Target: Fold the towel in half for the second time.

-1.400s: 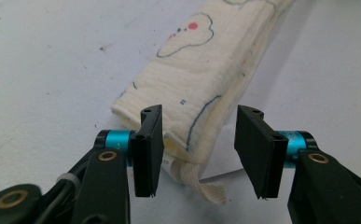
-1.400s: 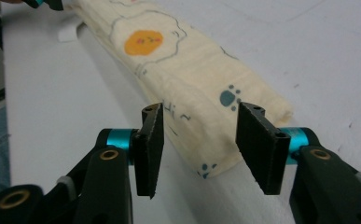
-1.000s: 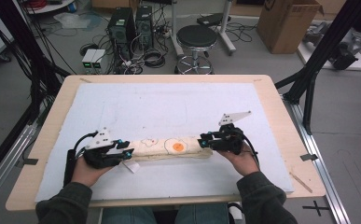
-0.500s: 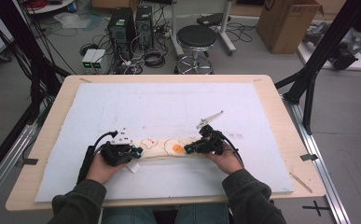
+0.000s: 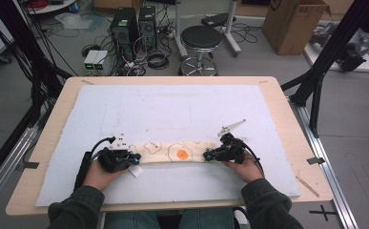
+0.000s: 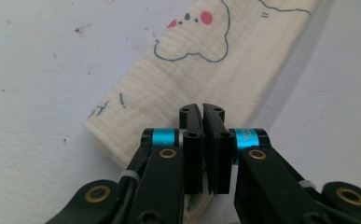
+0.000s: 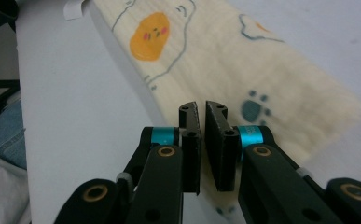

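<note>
Left gripper (image 6: 201, 109) first: its two black jaws are pressed together on the near-left end of the cloth (image 6: 201, 60), the fabric edge pinched between the pads with only a hairline seam showing. Right gripper (image 7: 201, 108) is much the same – jaws nearly together, a thin slit between them, nipping the edge of the cloth (image 7: 225, 56) at its right end.

Count-wise: one cloth (image 5: 172, 151), two grippers, two hands. It's a cream strip folded long and narrow, lying flat and stretched left to right between the left gripper (image 5: 133, 157) and the right gripper (image 5: 207, 155), near the front edge of the white mat (image 5: 182, 105). Printed on it are one orange egg-yolk face inside a blue outline, a blue paw print near the right end, and a cloud-ish animal shape with pink cheeks near the left end.

A small white tag (image 5: 135, 171) pokes out just beside the left gripper. The left hand (image 5: 98, 172) and right hand (image 5: 241, 167) come in from the near side in dark green sleeves. The mat covers most of the wooden table (image 5: 287, 124) – and beyond the far edge there's one black stool (image 5: 201, 38) on the floor.
</note>
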`<act>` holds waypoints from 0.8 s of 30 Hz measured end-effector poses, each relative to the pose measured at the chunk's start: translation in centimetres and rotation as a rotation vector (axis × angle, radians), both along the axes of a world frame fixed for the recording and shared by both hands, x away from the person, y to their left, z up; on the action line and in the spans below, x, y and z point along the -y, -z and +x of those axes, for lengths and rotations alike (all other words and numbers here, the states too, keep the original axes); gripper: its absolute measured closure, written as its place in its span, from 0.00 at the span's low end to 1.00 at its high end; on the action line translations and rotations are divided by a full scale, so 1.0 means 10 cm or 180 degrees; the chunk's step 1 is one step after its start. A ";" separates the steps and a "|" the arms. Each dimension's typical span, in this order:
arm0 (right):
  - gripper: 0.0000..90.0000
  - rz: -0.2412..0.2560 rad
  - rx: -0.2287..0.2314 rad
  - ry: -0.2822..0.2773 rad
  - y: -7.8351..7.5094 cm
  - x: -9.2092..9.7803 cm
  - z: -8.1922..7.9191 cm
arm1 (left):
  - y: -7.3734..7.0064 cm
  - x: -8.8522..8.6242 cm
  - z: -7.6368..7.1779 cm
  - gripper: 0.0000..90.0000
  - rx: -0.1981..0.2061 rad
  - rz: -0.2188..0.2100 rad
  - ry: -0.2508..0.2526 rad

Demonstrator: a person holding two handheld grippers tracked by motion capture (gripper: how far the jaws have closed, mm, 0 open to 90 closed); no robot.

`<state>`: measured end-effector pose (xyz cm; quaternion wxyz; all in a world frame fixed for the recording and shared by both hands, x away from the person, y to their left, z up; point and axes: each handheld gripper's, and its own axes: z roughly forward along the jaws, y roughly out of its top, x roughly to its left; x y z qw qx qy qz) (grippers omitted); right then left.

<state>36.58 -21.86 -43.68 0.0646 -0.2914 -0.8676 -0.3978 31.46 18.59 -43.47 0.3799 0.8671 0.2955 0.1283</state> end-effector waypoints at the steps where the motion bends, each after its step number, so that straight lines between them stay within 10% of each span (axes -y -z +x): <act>1: 0.94 0.0011 0.0011 0.0026 0.00 0.04 -0.01 | 0.00 -0.01 0.00 0.95 -0.0004 0.0010 0.0009; 14: 0.90 0.0099 0.0097 0.0145 0.00 0.19 -0.02 | 0.01 -0.03 -0.02 0.92 0.0077 -0.0037 -0.0019; 20: 0.81 0.0295 0.0410 0.0181 -0.21 0.08 0.00 | -0.11 -0.09 -0.04 0.77 0.0421 -0.0341 -0.0166; 24: 0.74 0.0239 0.0530 0.0280 -0.23 -0.04 0.11 | -0.07 -0.10 0.03 0.67 0.0327 -0.0305 -0.0247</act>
